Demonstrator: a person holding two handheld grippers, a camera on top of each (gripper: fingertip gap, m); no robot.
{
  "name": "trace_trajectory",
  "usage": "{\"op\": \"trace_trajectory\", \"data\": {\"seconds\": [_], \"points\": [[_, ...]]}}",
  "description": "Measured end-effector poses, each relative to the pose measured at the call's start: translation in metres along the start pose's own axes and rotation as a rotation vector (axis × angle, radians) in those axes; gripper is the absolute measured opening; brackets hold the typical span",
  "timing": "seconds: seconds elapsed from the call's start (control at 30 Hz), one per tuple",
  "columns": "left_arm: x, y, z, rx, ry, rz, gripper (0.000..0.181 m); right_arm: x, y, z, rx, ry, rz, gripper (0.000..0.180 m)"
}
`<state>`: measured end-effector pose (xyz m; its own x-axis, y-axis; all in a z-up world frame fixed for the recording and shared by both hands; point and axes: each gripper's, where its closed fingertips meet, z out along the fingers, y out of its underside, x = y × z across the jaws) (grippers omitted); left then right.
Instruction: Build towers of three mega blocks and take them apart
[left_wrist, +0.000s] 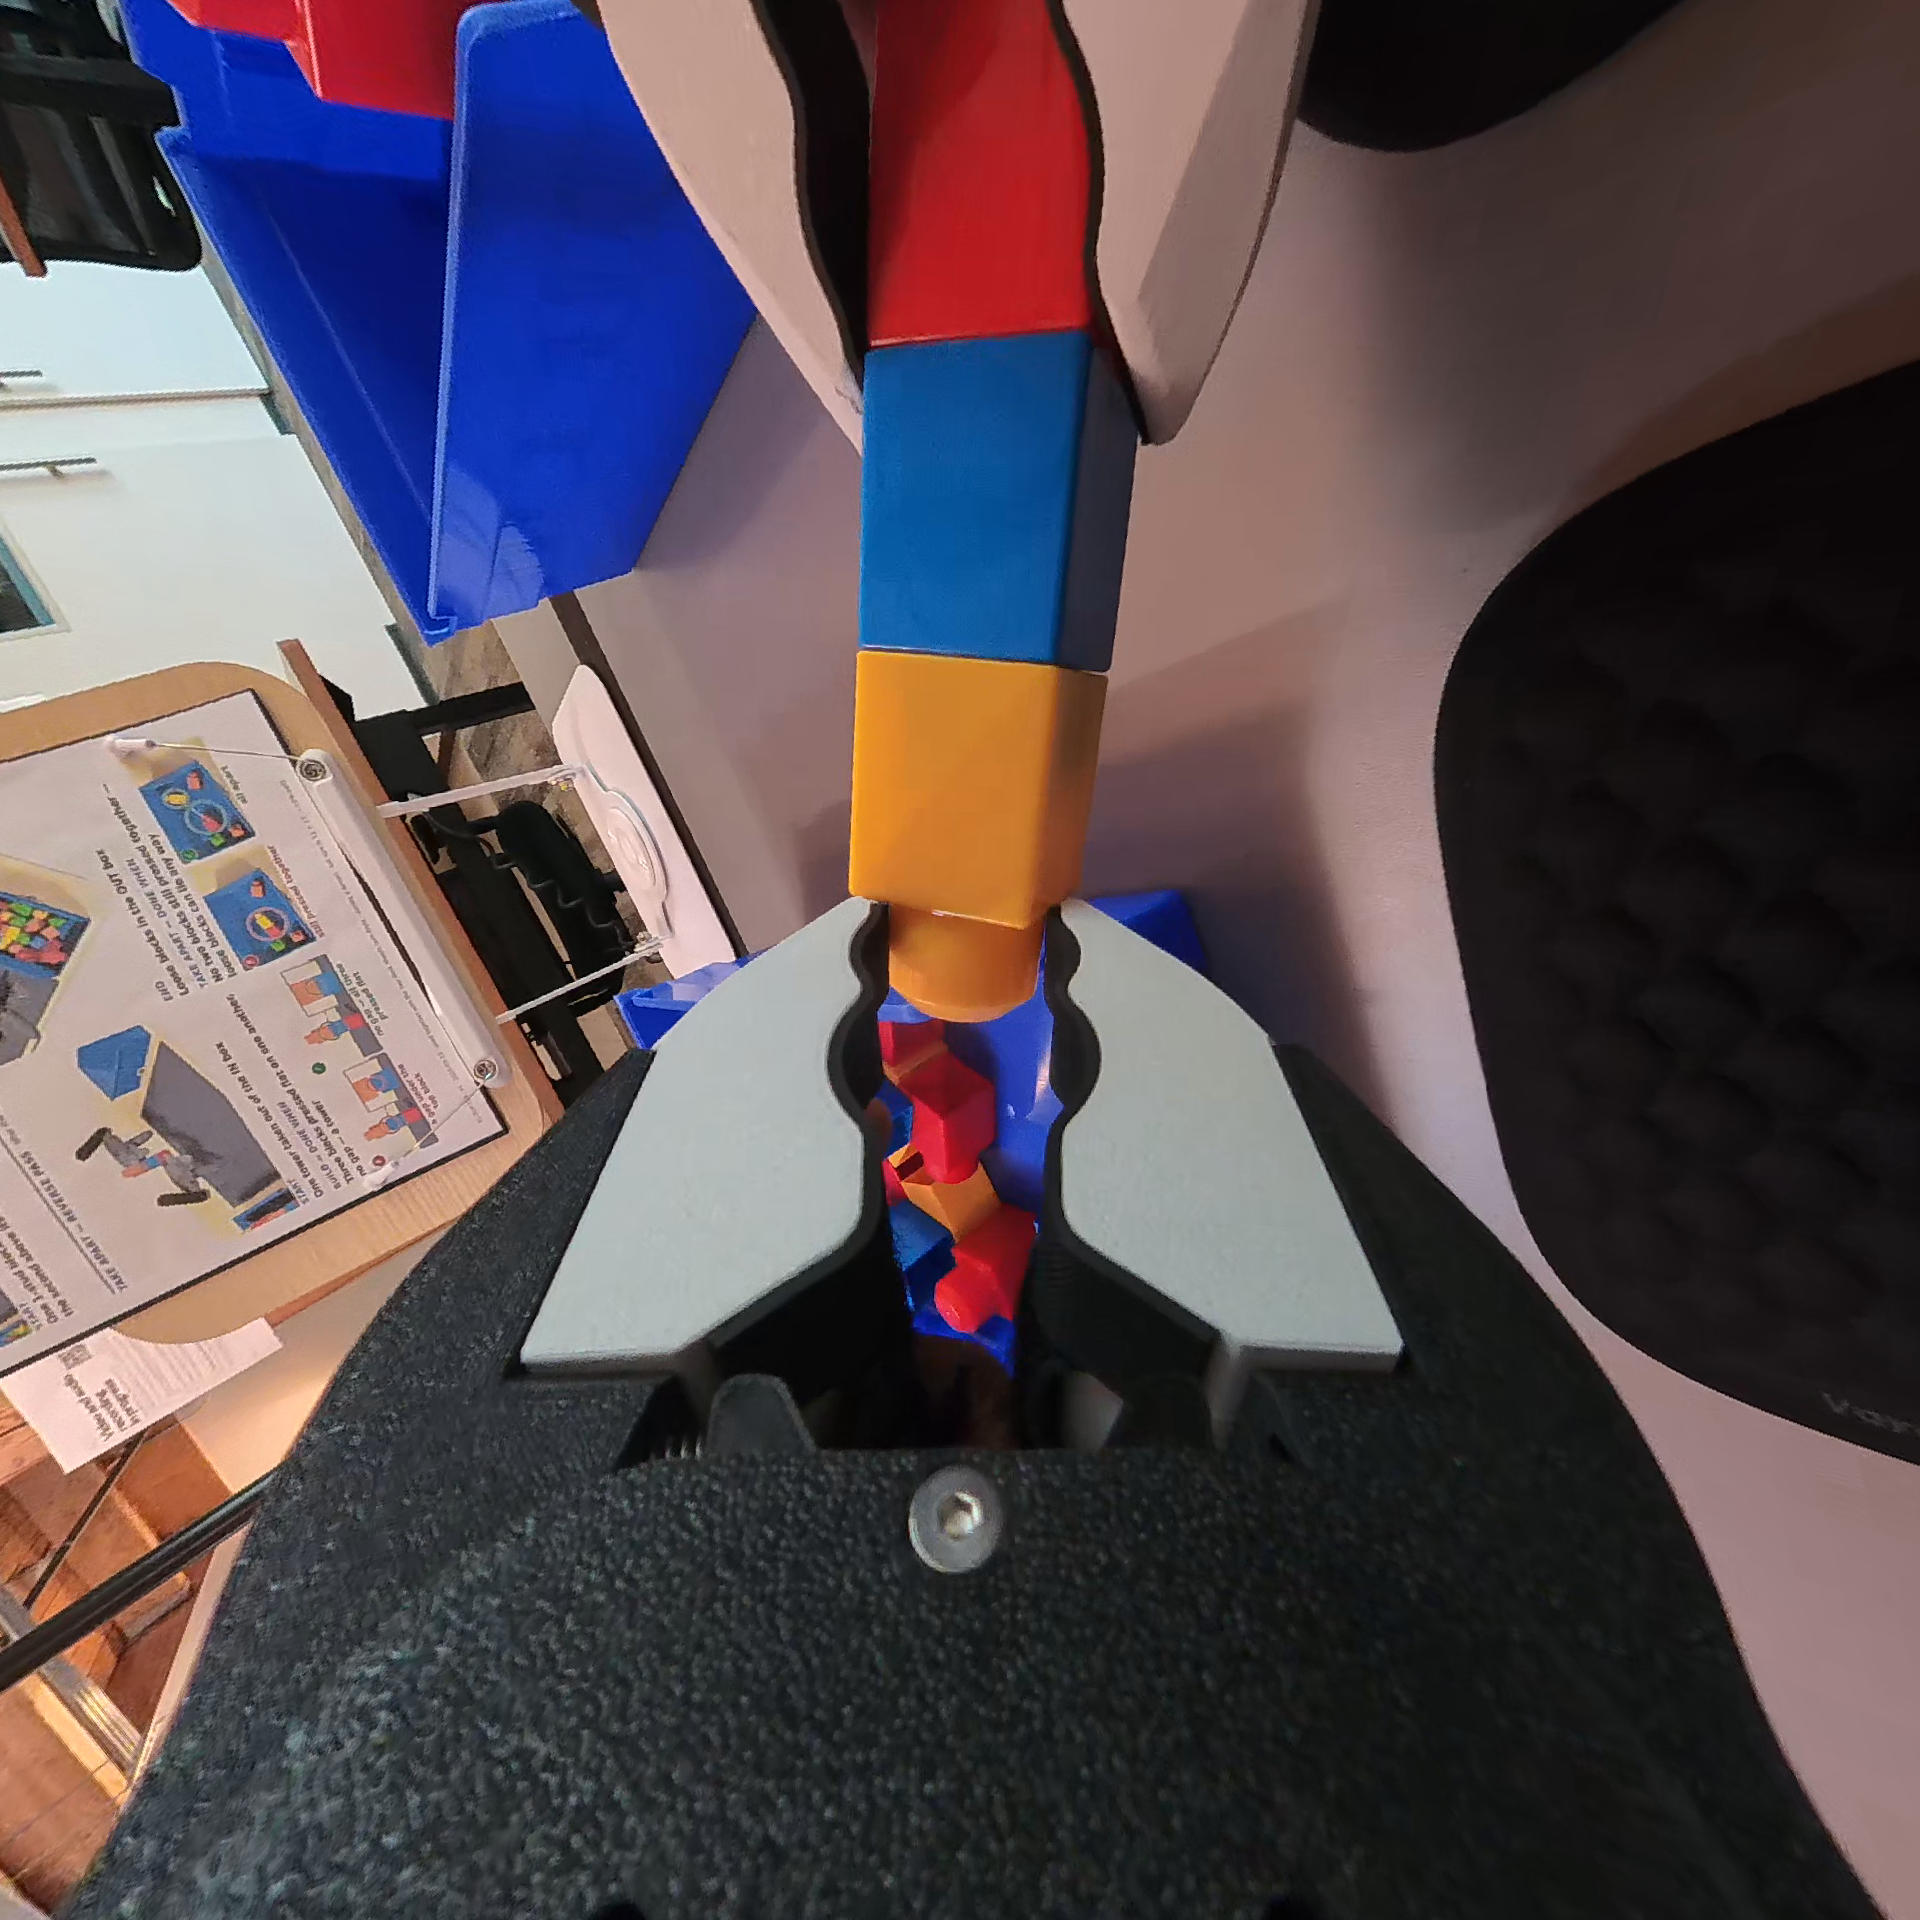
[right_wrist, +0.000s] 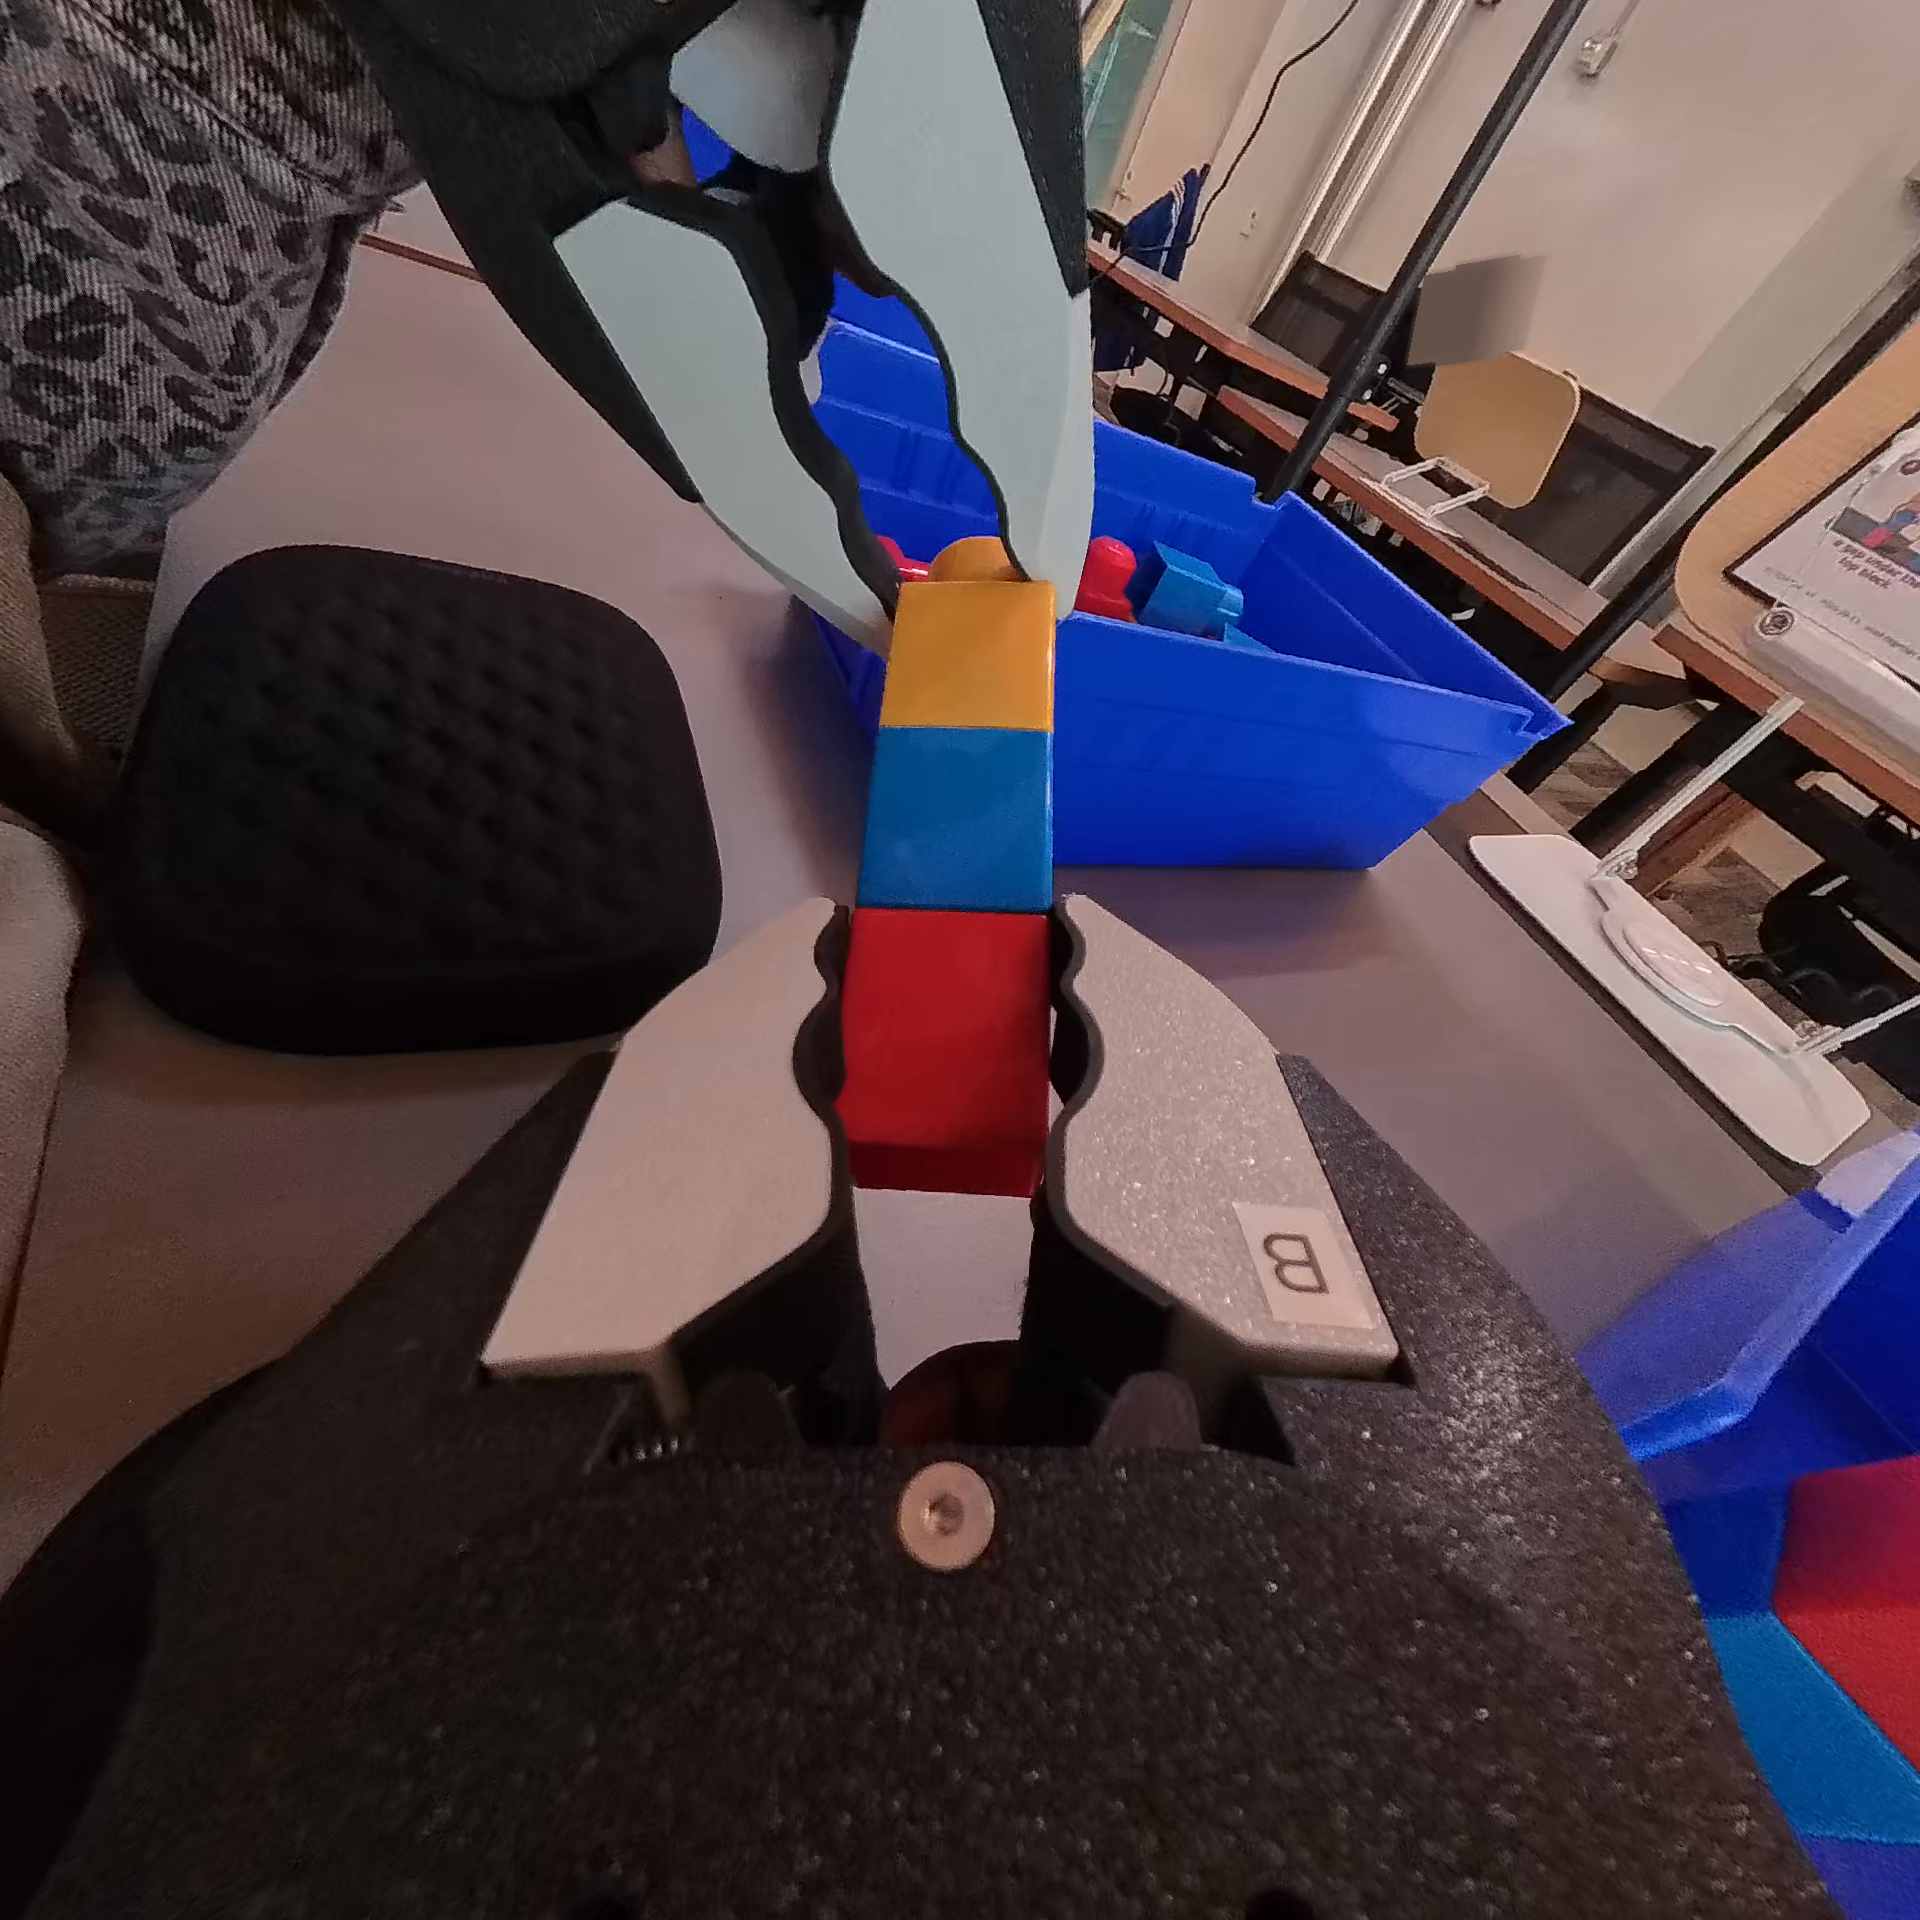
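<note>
Tower (right_wrist: 961, 821): three blocks joined in one straight column, held in the air at frame centre in both views, above a grey table (right_wrist: 468, 1143).
Red block (right_wrist: 945, 1039): one end of the column; the right gripper (right_wrist: 945, 1029) is pinching it between its two fingers.
Blue block (right_wrist: 961, 821): sitting in the middle of the column, touched by neither gripper's pads.
Yellow block (left_wrist: 971, 790): the other end, with a round stud (left_wrist: 966, 961) showing.
Left gripper (left_wrist: 966, 966): its fingertips are closing on the stud; whether they are pressing it or only flanking it cannot be told.
Left wrist view only: between its own fingers, lower centre, a blue bin (left_wrist: 1164, 925) is holding loose red, yellow and blue blocks (left_wrist: 945, 1122); an instruction sheet (left_wrist: 187, 997) on a wooden board is standing at middle left; stacked blue and red bins (left_wrist: 582, 343) are filling the upper left.
Right wrist view only: the same open blue bin (right_wrist: 1247, 769) is sitting right of centre behind the tower, with red and blue blocks (right_wrist: 1184, 603) visible inside; a patterned sleeve (right_wrist: 135, 260) is occupying the upper left; a further blue bin (right_wrist: 1766, 1351) with red inside is showing at lower right.
Both views: a black quilted pad (right_wrist: 416, 800) is lying on the table, at the right edge in the left wrist view and middle left in the right wrist view.
</note>
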<state>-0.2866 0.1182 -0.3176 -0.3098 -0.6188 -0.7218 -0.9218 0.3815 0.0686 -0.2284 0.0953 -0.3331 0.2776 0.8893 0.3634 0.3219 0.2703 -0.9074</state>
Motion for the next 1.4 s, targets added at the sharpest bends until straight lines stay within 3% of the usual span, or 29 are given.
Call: {"op": "trace_trajectory", "data": {"seconds": [0.07,0.13,0.27,0.33,0.4,0.5,0.6,0.67,0.73,0.87,0.93,1.03,1.17,1.23,1.4], "points": [[-0.006,0.001,-0.006,0.059,-0.029,-0.054,0.032,0.003,-0.005,-0.001,0.033,0.014,-0.005,0.036],[-0.031,0.0,-0.029,0.244,-0.124,-0.296,0.039,0.012,-0.019,-0.008,0.119,0.049,0.024,0.036],[-0.083,-0.013,-0.093,0.891,-0.321,-0.831,0.053,0.025,-0.049,-0.03,0.363,0.01,0.238,0.036],[-0.084,-0.029,-0.101,1.177,-0.239,-1.037,0.061,0.026,-0.067,-0.043,0.512,-0.094,0.395,0.036],[-0.076,-0.052,-0.092,1.336,-0.128,-1.135,0.071,0.029,-0.077,-0.056,0.625,-0.179,0.512,0.036],[-0.081,-0.073,-0.078,1.492,-0.098,-1.289,0.063,0.031,-0.079,-0.063,0.682,-0.245,0.609,0.036],[-0.083,-0.086,-0.073,1.594,0.021,-1.372,0.047,0.022,-0.073,-0.053,0.603,-0.258,0.579,0.036],[-0.081,-0.083,-0.07,1.571,0.013,-1.341,0.04,0.018,-0.068,-0.046,0.55,-0.258,0.564,0.036],[-0.08,-0.075,-0.063,1.447,-0.118,-1.294,0.039,0.025,-0.055,-0.035,0.469,-0.195,0.595,0.039],[-0.081,-0.028,-0.032,0.86,-0.614,-1.154,0.037,0.051,-0.041,-0.033,0.434,0.019,0.57,0.041],[-0.071,-0.03,-0.012,0.616,-0.63,-1.005,0.037,0.057,-0.041,-0.035,0.439,0.093,0.517,0.041],[-0.06,-0.045,0.008,0.404,-0.655,-0.767,0.037,0.051,-0.04,-0.03,0.395,0.113,0.442,0.044],[-0.055,-0.053,0.02,0.271,-0.706,-0.549,0.037,0.055,-0.036,-0.029,0.37,0.152,0.437,0.041],[-0.052,-0.055,0.022,0.273,-0.708,-0.533,0.037,0.057,-0.034,-0.03,0.366,0.165,0.448,0.029],[-0.054,-0.057,0.019,0.331,-0.731,-0.579,0.039,0.057,-0.036,-0.032,0.368,0.173,0.422,0.028]]}}
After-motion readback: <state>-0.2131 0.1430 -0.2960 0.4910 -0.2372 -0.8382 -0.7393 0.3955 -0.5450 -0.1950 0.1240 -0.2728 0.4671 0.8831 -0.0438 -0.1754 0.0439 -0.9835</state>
